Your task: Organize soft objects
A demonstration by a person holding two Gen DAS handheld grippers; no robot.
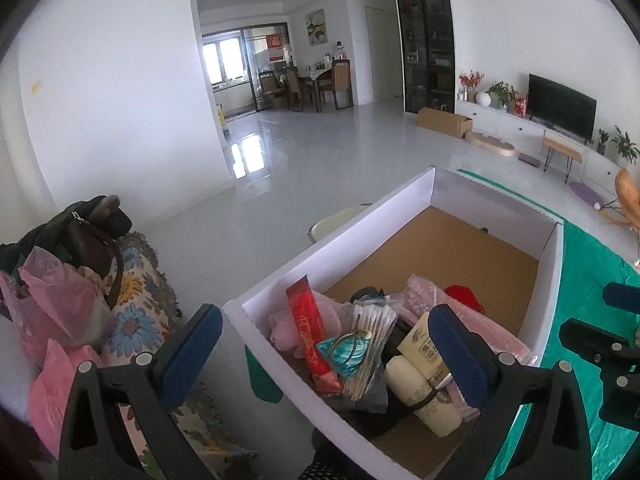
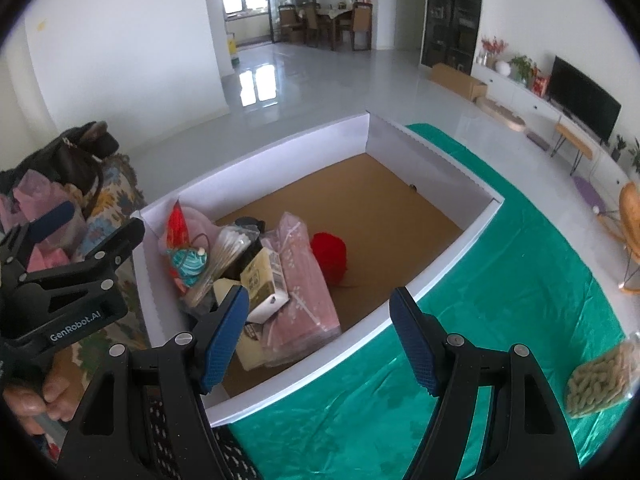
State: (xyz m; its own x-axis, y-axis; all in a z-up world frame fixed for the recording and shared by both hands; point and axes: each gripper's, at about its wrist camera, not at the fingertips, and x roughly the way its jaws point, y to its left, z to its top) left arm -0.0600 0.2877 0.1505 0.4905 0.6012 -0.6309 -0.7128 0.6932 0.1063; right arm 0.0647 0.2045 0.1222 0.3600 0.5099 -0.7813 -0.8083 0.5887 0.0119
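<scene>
A white box (image 1: 332, 248) with a brown cardboard floor stands on a green cloth (image 1: 576, 264). At its near left end lie a red packet (image 1: 310, 332), cotton swabs (image 1: 372, 344), cream tubes (image 1: 420, 376), a pink wrapped cloth (image 2: 304, 280) and a red yarn ball (image 2: 330, 254). My left gripper (image 1: 324, 352) hangs open and wide over that pile, with nothing between its pads. My right gripper (image 2: 318, 340) is open above the box's near wall (image 2: 360, 332), holding nothing. An olive knitted piece in a clear bag (image 2: 600, 380) lies on the cloth (image 2: 500, 300) at the right.
Left of the box is a sofa with a floral throw (image 1: 136, 320), pink plastic bags (image 1: 60, 312) and a dark handbag (image 1: 92, 236). The left gripper (image 2: 92, 226) and the hand holding it (image 2: 32, 400) show beside the box. The box's far half shows bare cardboard (image 2: 380, 200).
</scene>
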